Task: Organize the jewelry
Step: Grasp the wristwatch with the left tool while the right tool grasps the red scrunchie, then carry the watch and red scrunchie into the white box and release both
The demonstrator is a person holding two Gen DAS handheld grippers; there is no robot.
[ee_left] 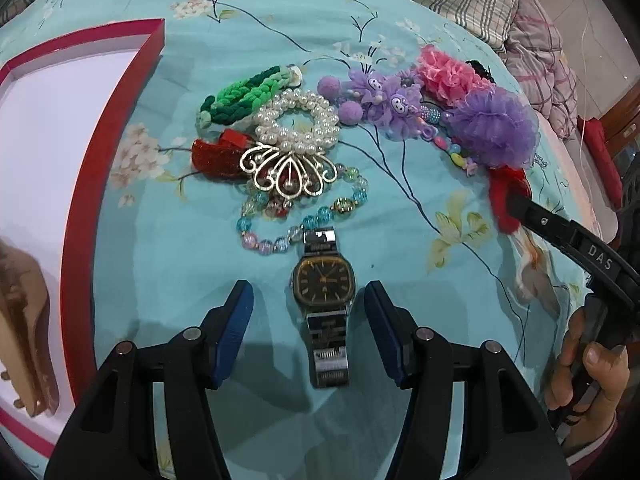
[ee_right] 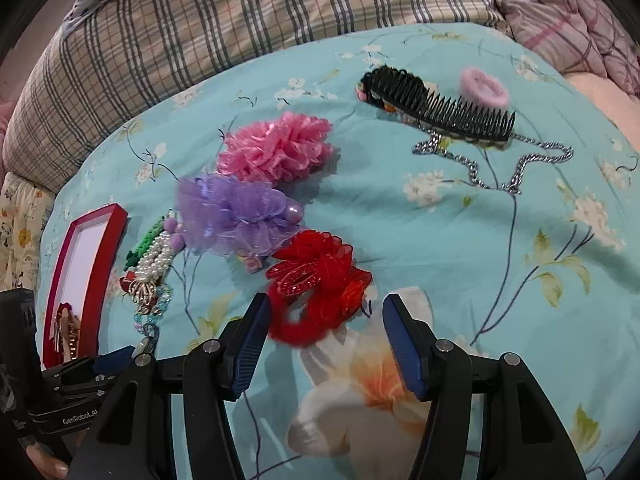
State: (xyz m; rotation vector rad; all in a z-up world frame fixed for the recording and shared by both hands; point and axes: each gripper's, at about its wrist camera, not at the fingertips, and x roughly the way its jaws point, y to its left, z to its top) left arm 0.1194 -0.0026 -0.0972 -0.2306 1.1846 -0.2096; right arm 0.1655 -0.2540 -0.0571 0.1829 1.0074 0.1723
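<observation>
My left gripper (ee_left: 308, 300) hangs open over a dark-faced wristwatch (ee_left: 323, 283), whose case lies between the blue pads without touching them. Beyond the wristwatch lie a glass bead bracelet (ee_left: 308, 220), a gold filigree clip (ee_left: 289, 170), a pearl scrunchie (ee_left: 298, 124) and a green braided band (ee_left: 248, 94). My right gripper (ee_right: 324, 316) is open above a red lace hair flower (ee_right: 320, 288), its fingers to either side of the flower's near end. A purple flower (ee_right: 236, 212) and a pink flower (ee_right: 276, 148) lie farther back. The red box (ee_left: 80, 184) holds a beige claw clip (ee_left: 24, 340).
A black comb clip (ee_right: 440, 108), a silver chain (ee_right: 520, 164) and a pink hair tie (ee_right: 484, 86) lie at the far right of the turquoise floral bedspread (ee_right: 480, 240). Plaid pillows (ee_right: 200, 20) line the far edge. A person's hand (ee_left: 588, 372) grips the right tool.
</observation>
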